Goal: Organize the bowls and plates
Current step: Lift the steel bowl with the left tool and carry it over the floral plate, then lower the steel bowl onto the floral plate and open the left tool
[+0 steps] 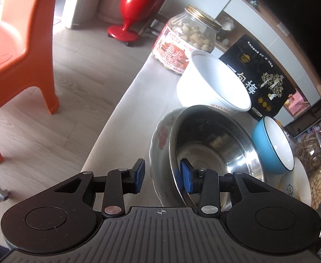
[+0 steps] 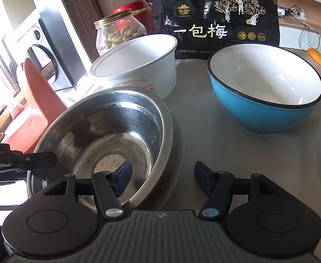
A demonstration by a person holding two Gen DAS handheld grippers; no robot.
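Left tool [image 1: 162, 178] stands open, its blue pads straddling the near rims of a shiny steel bowl [image 1: 217, 149] nested in a floral-patterned dish [image 1: 160, 135], neither pad clearly pressing. Right tool [image 2: 162, 180] is open too, one pad inside the steel bowl [image 2: 107, 129], one outside over the grey surface [image 2: 237, 144]. Farther right sits a blue bowl with white inside [image 2: 265, 92]. Behind, a white paper tub [image 2: 136, 65]. Right-edge dishes are cut off.

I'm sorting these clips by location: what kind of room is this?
Probably a home living or dining area: a table holding bowls and a jar of peanuts, an orange plastic chair on wood-look flooring, and what looks like a large dark TV screen.
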